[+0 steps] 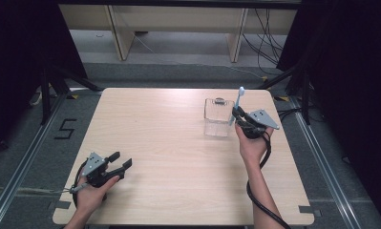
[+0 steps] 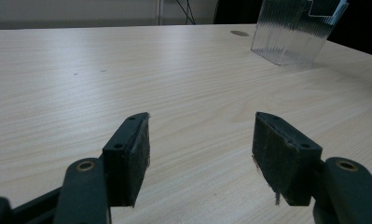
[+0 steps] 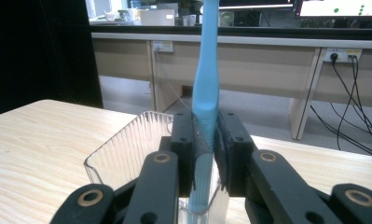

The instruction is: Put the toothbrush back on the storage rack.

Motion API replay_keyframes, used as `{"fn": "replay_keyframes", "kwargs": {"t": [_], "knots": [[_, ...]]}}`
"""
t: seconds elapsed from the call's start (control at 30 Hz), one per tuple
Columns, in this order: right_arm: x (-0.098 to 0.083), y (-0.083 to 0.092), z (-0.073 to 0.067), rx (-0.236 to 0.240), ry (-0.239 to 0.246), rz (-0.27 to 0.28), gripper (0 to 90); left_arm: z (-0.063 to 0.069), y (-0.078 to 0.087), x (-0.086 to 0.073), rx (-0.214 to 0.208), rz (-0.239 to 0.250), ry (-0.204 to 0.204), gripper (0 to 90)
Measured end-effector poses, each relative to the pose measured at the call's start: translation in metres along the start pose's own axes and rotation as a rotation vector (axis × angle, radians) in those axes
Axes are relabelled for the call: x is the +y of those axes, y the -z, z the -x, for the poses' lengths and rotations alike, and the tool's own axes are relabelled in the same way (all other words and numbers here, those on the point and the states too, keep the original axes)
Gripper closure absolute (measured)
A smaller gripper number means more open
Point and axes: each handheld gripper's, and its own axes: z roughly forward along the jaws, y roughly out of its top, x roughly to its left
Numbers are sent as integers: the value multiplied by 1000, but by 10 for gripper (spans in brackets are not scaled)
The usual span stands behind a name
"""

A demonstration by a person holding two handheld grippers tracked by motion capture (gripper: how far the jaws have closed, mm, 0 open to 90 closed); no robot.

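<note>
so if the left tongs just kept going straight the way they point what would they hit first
Probably nothing soon: bare table lies ahead of the open left tongs. The clear ribbed container sits off to the right of that line, though depth is unclear.

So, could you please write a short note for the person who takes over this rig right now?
Right gripper: shut on the blue toothbrush, holding it upright by the handle with its lower end inside the clear ribbed cup.
Left gripper: open, holding nothing, low over the near left part of the wooden table, its fingers spread wide.
Things: the cup stands upright at the far right of the table, open top up.
Done: the toothbrush is picked up and partly lowered into the cup.
Left, probably: lower it fully, open the right gripper, and pull back without tipping the cup.
</note>
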Motion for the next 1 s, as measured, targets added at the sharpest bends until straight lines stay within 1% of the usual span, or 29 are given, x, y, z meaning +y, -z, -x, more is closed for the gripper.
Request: {"fn": "replay_keyframes", "kwargs": {"t": [0.03, 0.07, 0.1, 0.13, 0.17, 0.2, 0.27, 0.3, 0.33, 0.5, 0.53, 0.57, 0.6, 0.63, 0.67, 0.73, 0.8, 0.83, 0.9, 1.0], "knots": [[0, 0, 0, 4, 0, 0, 787, 0, 0, 0, 0, 0, 0, 360], [-1, 1, 0, -5, 7, -7, 787, 0, 0, 0, 0, 0, 0, 360], [-2, 0, 0, 6, -3, -7, 787, 0, 0, 0, 0, 0, -1, 360], [-2, -1, 0, 6, 2, 3, 787, 0, 0, 0, 0, 0, 0, 360], [-3, 0, -1, -5, -15, -9, 787, 0, 0, 0, 0, 0, 0, 360], [-3, 1, -2, -6, -24, -14, 787, 0, 0, 0, 0, 0, 0, 360], [-4, 1, -2, -7, -16, -14, 787, 0, 0, 0, 0, 0, 0, 360], [-4, 0, -1, -5, 4, -9, 787, 0, 0, 0, 0, 0, 0, 360], [-4, 0, 0, -5, 9, -8, 787, 0, 0, 0, 0, 0, 0, 360], [-6, 0, -2, -3, -7, -12, 787, 0, 0, 0, 0, 0, 1, 360], [-6, 0, -2, 0, 1, -11, 787, 0, 0, 0, 0, 0, 0, 360], [-6, 0, -1, -6, 17, -8, 787, 0, 0, 0, 0, 0, 0, 360], [-6, 1, -1, -6, 12, -18, 787, 0, 0, 0, 0, 0, 0, 360], [-6, 0, -2, 3, -3, -20, 787, 0, 0, 0, 0, 0, 1, 360], [-7, 0, -1, 3, 13, -14, 787, 0, 0, 0, 0, 0, 1, 360], [-7, 0, -1, 3, 10, -21, 787, 0, 0, 0, 0, -1, 2, 360], [-9, 0, -3, -8, -2, -22, 786, 0, 0, 0, 1, 0, 1, 360], [-9, 0, -1, -8, 18, -16, 787, 0, 0, 0, 1, 0, 0, 361], [-10, -1, -1, -2, 22, -13, 787, 1, 0, 0, 2, -1, -1, 361], [-10, -1, -2, -3, 11, -19, 786, 1, 0, 0, 4, -3, -2, 361]]}}
